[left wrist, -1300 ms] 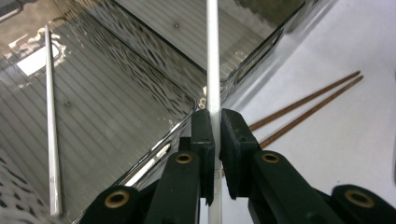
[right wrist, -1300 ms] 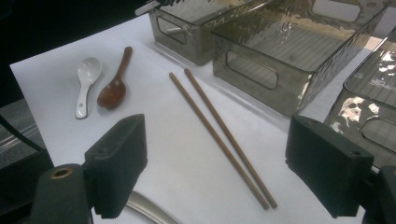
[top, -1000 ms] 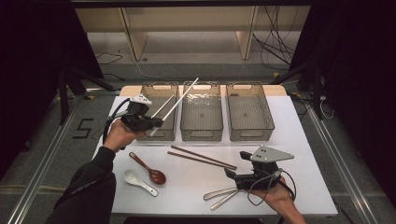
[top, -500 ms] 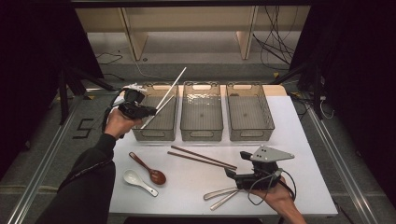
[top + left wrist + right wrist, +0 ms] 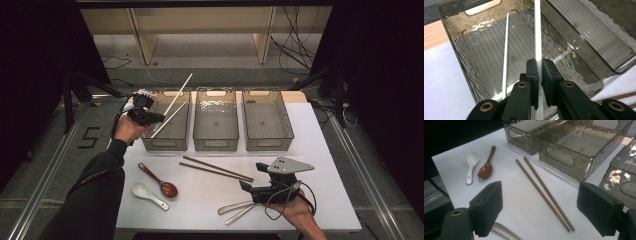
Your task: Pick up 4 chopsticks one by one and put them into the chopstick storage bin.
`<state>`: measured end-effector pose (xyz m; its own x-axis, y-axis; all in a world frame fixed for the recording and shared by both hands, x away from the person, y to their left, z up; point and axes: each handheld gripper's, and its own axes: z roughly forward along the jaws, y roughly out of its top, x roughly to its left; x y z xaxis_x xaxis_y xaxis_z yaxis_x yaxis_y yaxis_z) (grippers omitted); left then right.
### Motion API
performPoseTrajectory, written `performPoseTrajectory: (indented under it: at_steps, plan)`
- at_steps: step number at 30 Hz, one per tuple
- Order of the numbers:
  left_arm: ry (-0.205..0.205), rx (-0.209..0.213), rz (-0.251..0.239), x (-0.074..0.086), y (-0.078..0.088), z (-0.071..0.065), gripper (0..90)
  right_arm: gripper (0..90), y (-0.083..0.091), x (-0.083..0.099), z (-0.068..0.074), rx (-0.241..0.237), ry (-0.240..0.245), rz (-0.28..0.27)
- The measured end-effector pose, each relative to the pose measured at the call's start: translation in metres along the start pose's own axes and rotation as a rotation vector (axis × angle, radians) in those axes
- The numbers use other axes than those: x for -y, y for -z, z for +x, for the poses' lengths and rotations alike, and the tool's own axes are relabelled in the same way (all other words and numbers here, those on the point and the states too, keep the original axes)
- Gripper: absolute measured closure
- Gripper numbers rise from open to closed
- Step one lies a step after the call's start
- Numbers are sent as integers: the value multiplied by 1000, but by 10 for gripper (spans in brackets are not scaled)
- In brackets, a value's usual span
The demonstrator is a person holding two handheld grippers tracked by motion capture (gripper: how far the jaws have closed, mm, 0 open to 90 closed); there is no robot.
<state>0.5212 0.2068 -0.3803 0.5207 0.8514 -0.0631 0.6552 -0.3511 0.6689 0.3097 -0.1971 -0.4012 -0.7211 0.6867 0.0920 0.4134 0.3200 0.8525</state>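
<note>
My left gripper [image 5: 158, 118] [image 5: 539, 65] hovers over the left smoky bin [image 5: 161, 143] [image 5: 474, 82], shut on a white chopstick [image 5: 178, 94] [image 5: 537, 37] that slants up and away. A second white chopstick [image 5: 169, 120] [image 5: 505, 57] runs beside it into the bin; whether it is gripped cannot be told. My right gripper [image 5: 250, 176] [image 5: 541, 198] rests low at the front right, jaws wide open and holding nothing. It points at a pair of brown chopsticks [image 5: 217, 169] [image 5: 543, 192] lying on the white table.
Middle bin [image 5: 216, 142] [image 5: 564, 157] and right bin [image 5: 267, 144] stand empty. A brown spoon [image 5: 161, 183] [image 5: 486, 168] and a white spoon [image 5: 146, 193] [image 5: 471, 162] lie at the front left. Two metal utensils [image 5: 237, 209] lie by the right hand.
The left gripper has carried the white chopsticks a little left and farther back over the left bin. The right gripper has stayed put.
</note>
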Motion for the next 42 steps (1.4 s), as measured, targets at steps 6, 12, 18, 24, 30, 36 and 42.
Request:
performPoseTrajectory:
  at_steps: [6, 12, 18, 24, 30, 36, 42]
  plan:
    - [20, -12, 6, 2, -4, 3, 834, 217, -1, 0, 0, -3, 0, 0]
    - [34, -23, 39, 6, -10, 6, 834, 216, -1, 0, 0, -1, -2, 5]
    - [43, -36, 51, 10, -14, 8, 834, 217, -1, 0, 0, -2, 0, 5]
    - [55, -46, 59, 14, -14, 13, 834, 217, -1, 1, 0, -2, -3, 7]
    - [85, -83, 59, 18, -16, 19, 648, 217, -2, 1, 0, -3, -4, 9]
    - [85, -76, 23, 12, -6, 15, 498, 218, -3, 1, -1, -3, -6, 9]
    - [81, 15, 14, 7, 5, 1, 361, 218, -2, 1, 0, -1, -3, 8]
